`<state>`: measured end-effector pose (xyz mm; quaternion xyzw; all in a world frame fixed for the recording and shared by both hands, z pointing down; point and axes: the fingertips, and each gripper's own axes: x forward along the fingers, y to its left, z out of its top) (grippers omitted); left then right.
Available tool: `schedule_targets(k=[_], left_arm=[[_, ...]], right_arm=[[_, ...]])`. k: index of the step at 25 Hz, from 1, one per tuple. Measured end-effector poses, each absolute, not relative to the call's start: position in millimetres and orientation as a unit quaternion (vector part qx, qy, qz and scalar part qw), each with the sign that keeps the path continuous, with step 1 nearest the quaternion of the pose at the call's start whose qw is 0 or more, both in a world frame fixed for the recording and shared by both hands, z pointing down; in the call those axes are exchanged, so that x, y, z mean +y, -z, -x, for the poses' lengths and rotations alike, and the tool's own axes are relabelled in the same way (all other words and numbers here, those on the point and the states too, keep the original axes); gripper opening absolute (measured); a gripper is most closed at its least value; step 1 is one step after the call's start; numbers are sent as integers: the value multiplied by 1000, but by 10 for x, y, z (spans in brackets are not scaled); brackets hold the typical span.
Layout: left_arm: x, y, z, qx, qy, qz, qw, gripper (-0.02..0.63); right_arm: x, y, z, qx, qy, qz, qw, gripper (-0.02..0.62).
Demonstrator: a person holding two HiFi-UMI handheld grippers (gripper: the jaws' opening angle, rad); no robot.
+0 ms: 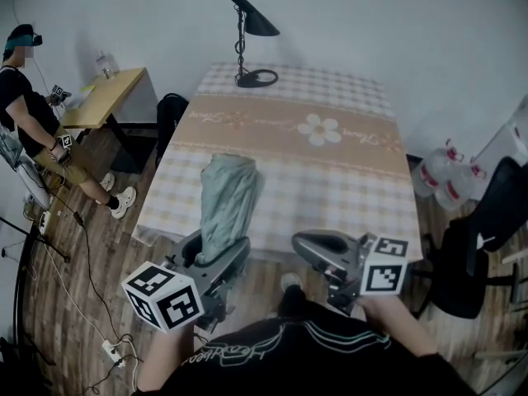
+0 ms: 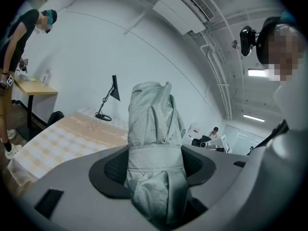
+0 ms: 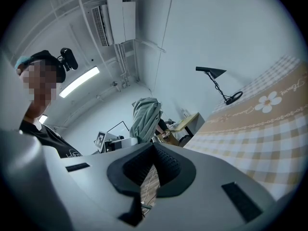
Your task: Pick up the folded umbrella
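Over the near edge of the surface (image 1: 330, 188), our left gripper (image 1: 213, 262) grips the folded umbrella (image 2: 155, 129), fingers (image 2: 108, 170) pressed on either side of its strap band. The bundle's free end tilts up and away above the checked cloth. Just beside that same near edge, our right gripper (image 3: 153, 146) hangs empty, pads drawn together on nothing. We judge the grasp made and the lift under way, since the umbrella appears clear of the cloth. What the next move calls for, we think, is a steady rise that keeps the squeeze firm so the slack fabric cannot slide through. At the far end of the surface stands a black lamp (image 1: 247, 31), well out of the way.
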<state>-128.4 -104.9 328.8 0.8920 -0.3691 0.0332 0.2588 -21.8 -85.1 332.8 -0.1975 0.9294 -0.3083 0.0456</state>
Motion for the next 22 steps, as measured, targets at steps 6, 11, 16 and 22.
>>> schedule_targets(k=[6, 11, 16, 22], left_arm=[[-989, -3271, 1283, -369, -39, -893, 253, 276], [-931, -3286, 1274, -366, -37, -894, 255, 276], [-894, -3298, 1254, -363, -39, -896, 254, 276], [-849, -3289, 1249, -361, -42, -897, 253, 276]], right_arm=[[-818, -3256, 196, 930, 303, 200, 58, 11], [-753, -3269, 180, 930, 300, 205, 59, 11], [-713, -3266, 165, 929, 299, 208, 61, 11], [-662, -3243, 184, 930, 297, 207, 63, 11]])
